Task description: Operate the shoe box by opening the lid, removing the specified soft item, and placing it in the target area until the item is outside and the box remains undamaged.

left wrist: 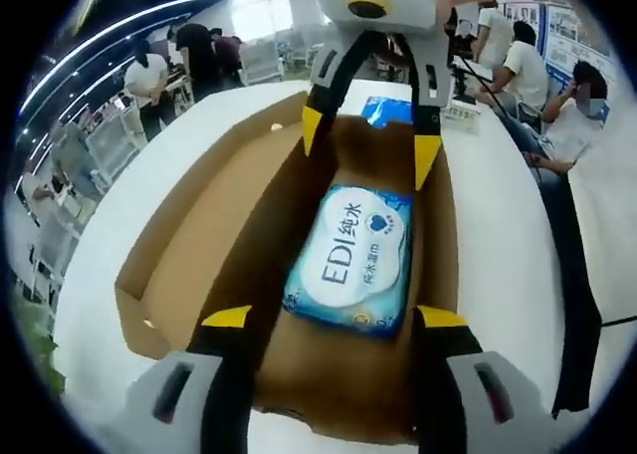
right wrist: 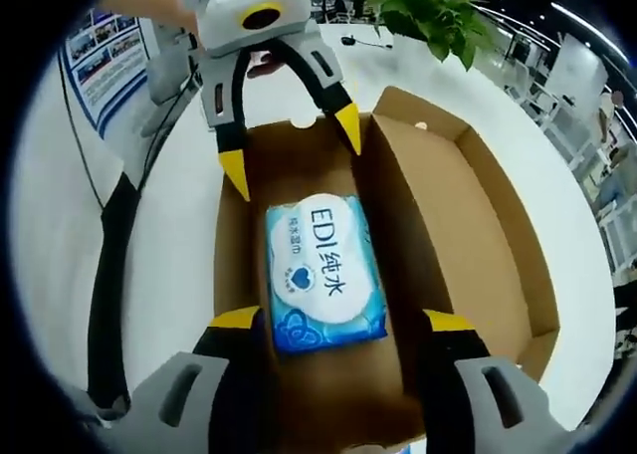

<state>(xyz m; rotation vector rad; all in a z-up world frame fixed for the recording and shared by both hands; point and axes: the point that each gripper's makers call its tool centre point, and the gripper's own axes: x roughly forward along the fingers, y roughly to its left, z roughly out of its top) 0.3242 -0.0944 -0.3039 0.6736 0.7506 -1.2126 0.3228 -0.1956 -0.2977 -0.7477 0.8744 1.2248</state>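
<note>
The lid is already folded back, so the removal step is judged to be in hand. The wipes pack [left wrist: 351, 260] is seen lying flat on the floor of the shoe box [left wrist: 189, 245], on the white counter [left wrist: 518, 275]. The left hand-held gripper [left wrist: 333, 318] is held open just short of the pack's near edge; the right hand-held gripper [right wrist: 345, 320] is likewise spread at the opposite end. Neither touches it. Next, one should be lowered astride the pack and closed gently, clear of the cardboard walls.
</note>
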